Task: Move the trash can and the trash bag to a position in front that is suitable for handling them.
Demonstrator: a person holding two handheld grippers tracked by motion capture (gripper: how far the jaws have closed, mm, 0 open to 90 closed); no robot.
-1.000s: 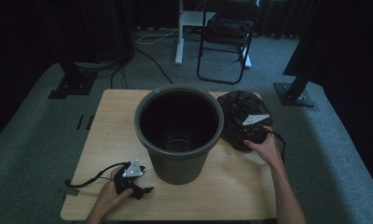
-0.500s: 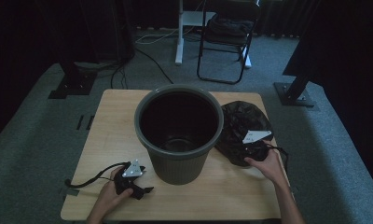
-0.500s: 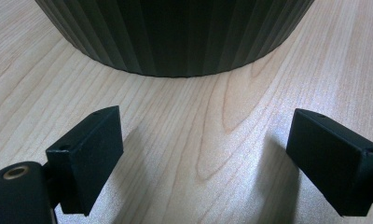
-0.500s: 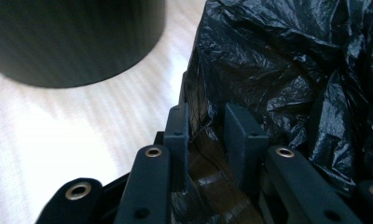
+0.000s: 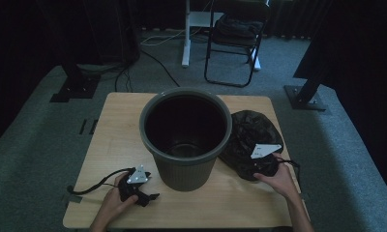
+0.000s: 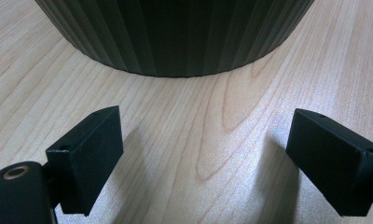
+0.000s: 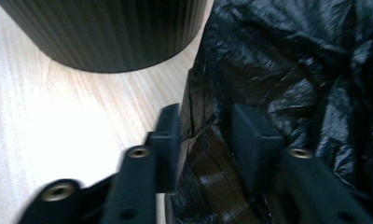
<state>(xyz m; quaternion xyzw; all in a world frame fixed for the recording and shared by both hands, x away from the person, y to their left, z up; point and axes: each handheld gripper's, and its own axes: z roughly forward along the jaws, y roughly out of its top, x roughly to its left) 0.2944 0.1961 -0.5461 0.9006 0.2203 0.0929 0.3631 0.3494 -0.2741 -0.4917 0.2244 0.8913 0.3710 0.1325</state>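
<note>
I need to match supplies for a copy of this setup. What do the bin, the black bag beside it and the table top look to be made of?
Bin: probably moulded plastic, dark olive, matte; fine vertical ribs run down its wall.
Black bag: thin plastic film, glossy; it crumples into sharp, shiny creases.
Table top: pale wood or wood-look laminate, smooth with a slight sheen; grain lines show, but which of the two I cannot tell.

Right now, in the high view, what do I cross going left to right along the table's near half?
Left gripper → bin → black bag → right gripper, at the bag's right part.
</note>
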